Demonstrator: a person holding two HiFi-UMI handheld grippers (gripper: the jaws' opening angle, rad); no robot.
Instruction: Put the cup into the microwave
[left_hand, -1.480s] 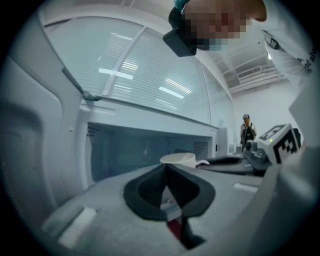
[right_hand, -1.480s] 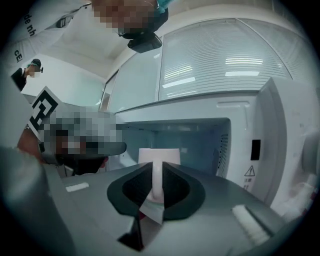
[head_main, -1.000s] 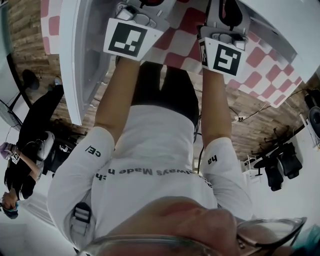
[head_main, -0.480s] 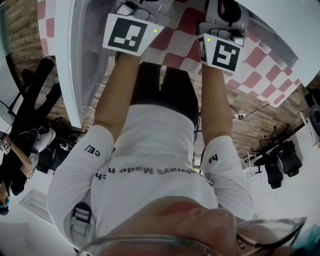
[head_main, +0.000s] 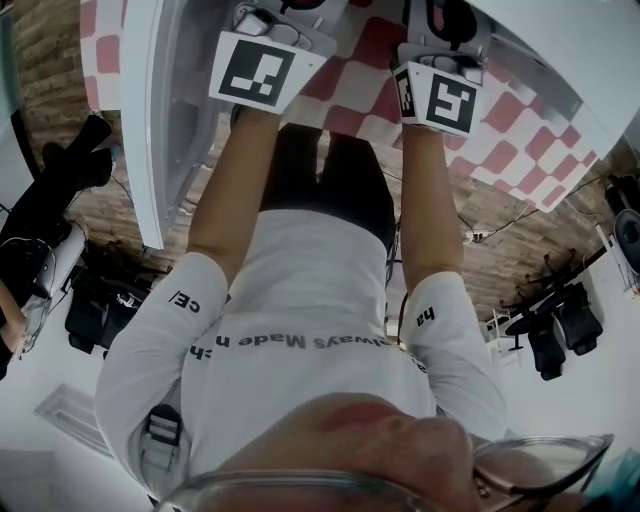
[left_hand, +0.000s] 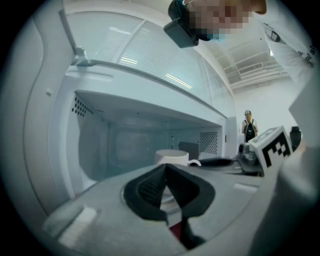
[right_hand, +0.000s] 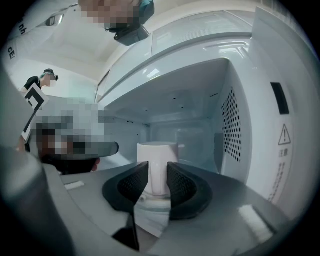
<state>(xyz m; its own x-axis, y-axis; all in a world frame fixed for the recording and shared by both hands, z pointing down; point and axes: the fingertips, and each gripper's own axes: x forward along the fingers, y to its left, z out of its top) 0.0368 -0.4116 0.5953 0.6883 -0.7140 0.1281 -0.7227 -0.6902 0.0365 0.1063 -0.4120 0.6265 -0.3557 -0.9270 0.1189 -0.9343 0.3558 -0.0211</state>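
Note:
A white cup (right_hand: 157, 156) stands upright inside the open white microwave (right_hand: 250, 125), near the middle of the cavity. My right gripper (right_hand: 158, 172) reaches into the opening with its jaws a narrow gap apart, closed on the cup's handle side. From the left gripper view the cup (left_hand: 171, 157) shows its handle pointing right, where a dark finger (left_hand: 217, 161) of the right gripper meets it. My left gripper (left_hand: 165, 170) hangs in front of the microwave (left_hand: 100, 145) with its jaws shut on nothing. The head view shows only both marker cubes, left (head_main: 258, 72) and right (head_main: 440, 100).
The microwave door (head_main: 150, 120) stands swung open at my left. A red-and-white checked cloth (head_main: 520, 130) covers the table under the microwave. Other people stand in the room behind me. Perforated vents line the cavity's right wall (right_hand: 231, 125).
My right gripper has crept forward, further into the microwave opening. My left gripper has hardly moved. A person at the left of the head view has shifted.

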